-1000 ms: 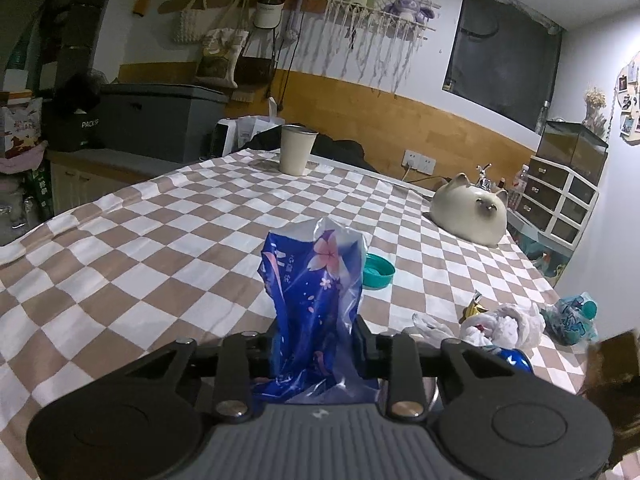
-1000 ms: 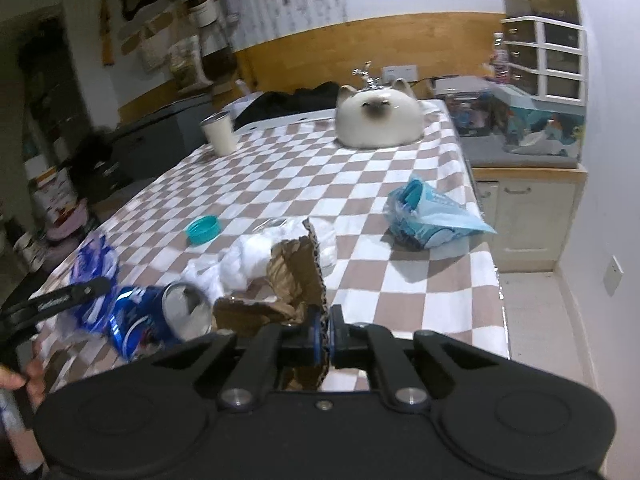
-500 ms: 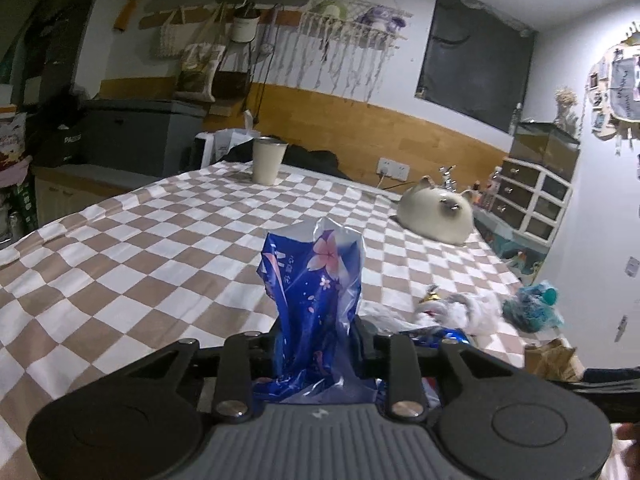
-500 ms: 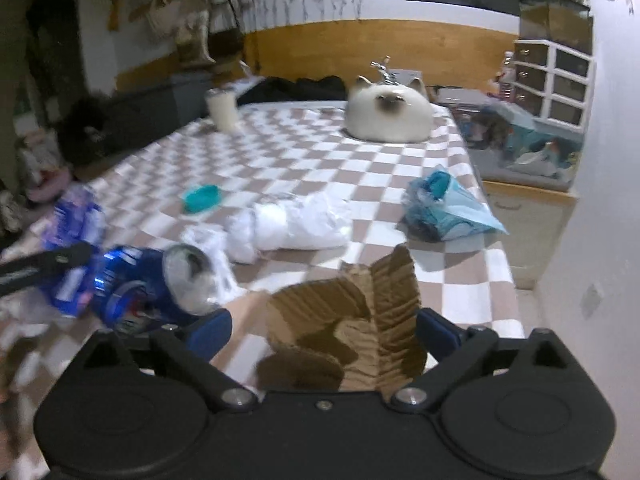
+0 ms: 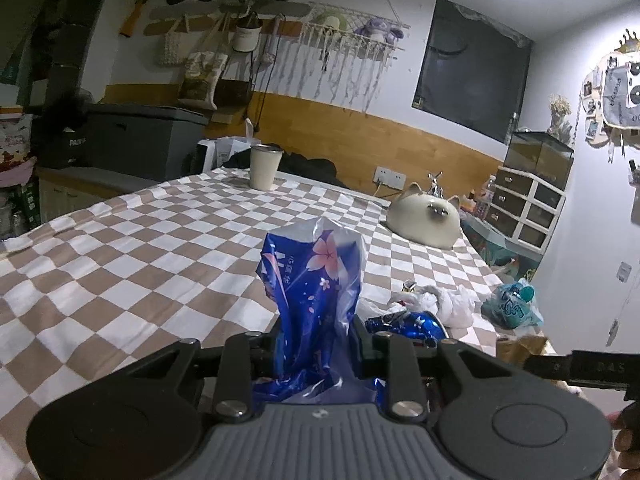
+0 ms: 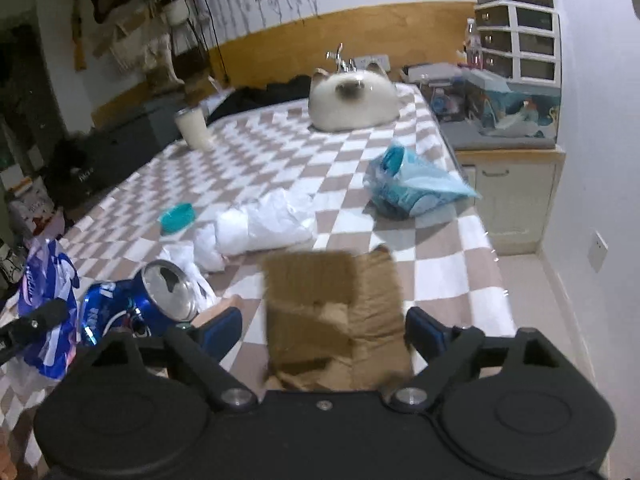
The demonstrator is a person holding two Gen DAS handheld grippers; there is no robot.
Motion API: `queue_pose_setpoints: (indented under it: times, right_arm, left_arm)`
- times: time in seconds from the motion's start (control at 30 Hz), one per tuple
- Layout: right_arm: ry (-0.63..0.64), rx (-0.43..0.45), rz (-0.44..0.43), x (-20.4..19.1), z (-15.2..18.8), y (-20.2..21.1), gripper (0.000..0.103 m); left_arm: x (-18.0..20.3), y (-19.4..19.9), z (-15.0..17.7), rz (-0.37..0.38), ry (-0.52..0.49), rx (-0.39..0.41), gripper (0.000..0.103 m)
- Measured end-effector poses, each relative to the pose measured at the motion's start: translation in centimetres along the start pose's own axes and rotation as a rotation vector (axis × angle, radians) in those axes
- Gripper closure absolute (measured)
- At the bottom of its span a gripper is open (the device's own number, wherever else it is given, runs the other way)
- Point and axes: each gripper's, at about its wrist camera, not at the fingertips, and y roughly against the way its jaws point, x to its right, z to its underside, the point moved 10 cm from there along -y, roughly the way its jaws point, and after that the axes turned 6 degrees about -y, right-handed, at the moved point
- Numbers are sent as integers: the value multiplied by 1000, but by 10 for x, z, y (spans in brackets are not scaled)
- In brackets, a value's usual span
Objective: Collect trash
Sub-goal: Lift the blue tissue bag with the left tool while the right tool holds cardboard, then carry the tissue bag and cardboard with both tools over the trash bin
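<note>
My left gripper (image 5: 316, 344) is shut on a blue plastic bag with pink flowers (image 5: 312, 280), held upright over the checkered table; the bag also shows in the right wrist view (image 6: 48, 312). My right gripper (image 6: 324, 328) is open, its blue pads apart, with a torn brown cardboard piece (image 6: 336, 312) lying loose between them. A crushed blue can (image 6: 136, 304) lies left of the cardboard and shows in the left wrist view (image 5: 408, 322). Crumpled white paper (image 6: 260, 228), a teal lid (image 6: 176, 216) and a light blue wrapper bag (image 6: 412, 188) lie further out.
A cat-shaped ornament (image 6: 352, 100) and a cream cup (image 6: 192, 128) stand at the far end of the checkered tablecloth (image 5: 140, 256). The table's right edge drops to the floor beside a cabinet (image 6: 512, 192). Drawers (image 5: 528, 208) stand by the wall.
My right gripper has opened and let go of the cardboard, which now lies flat between the fingers. My left gripper has kept its hold on the blue bag and lifted slightly.
</note>
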Motion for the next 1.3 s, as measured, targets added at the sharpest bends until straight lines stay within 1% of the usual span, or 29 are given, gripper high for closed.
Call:
queue_pose_setpoints:
  times: [0.07,0.13,0.2,0.23,0.37,0.43,0.47,0.5,0.57,0.6,0.63,0.73,0.83,0.93,1.1,1.3]
  right_arm:
    - [10,17,3,4,-2,7,11]
    - [13,30,14,9,-4,9,6]
    - [1,27,9,14,-5,6,3]
    - [-4,19,-2,14,-5,4,3]
    - [-22,-61,-81,9,-1,-18,0]
    - [-53,-83,-94,8,-1,-29,1]
    - [-67,-89,-103,7,-1,-32,2]
    - [-77,-94,-120,5,-2,-35,6]
    - [-66,-91,-136,1,-2,-36,17]
    - [-61,-95,-151,-2,-2,-35,27]
    - [-61,-99,-163,-5,-1,-33,33]
    - [-19,-85,-148,-8,0,-24,43]
    - [-10,-78,-168,-6,2,-10,47]
    - [3,-54,-181,-1,1,8,48]
    - [26,-18,-207,8,1,46,49]
    - [56,32,-216,24,3,88,49]
  left_arm:
    - [0,7,-1,0,10,9,72]
    - [2,13,-1,4,16,13,72]
    - [4,20,0,11,19,16,72]
    - [6,23,0,14,20,17,72]
    - [14,32,1,26,19,17,72]
    - [18,36,0,31,11,15,72]
    - [21,36,0,33,6,14,72]
    - [24,37,0,35,0,12,72]
    - [29,39,0,35,-9,8,72]
    - [31,40,0,35,-11,6,72]
    - [33,41,0,34,-12,4,72]
    - [39,43,0,32,-13,0,73]
    - [47,47,1,29,-19,-5,73]
    - [58,52,3,33,-23,-6,73]
    - [85,62,7,49,-38,-1,73]
    - [117,75,16,63,-53,-5,73]
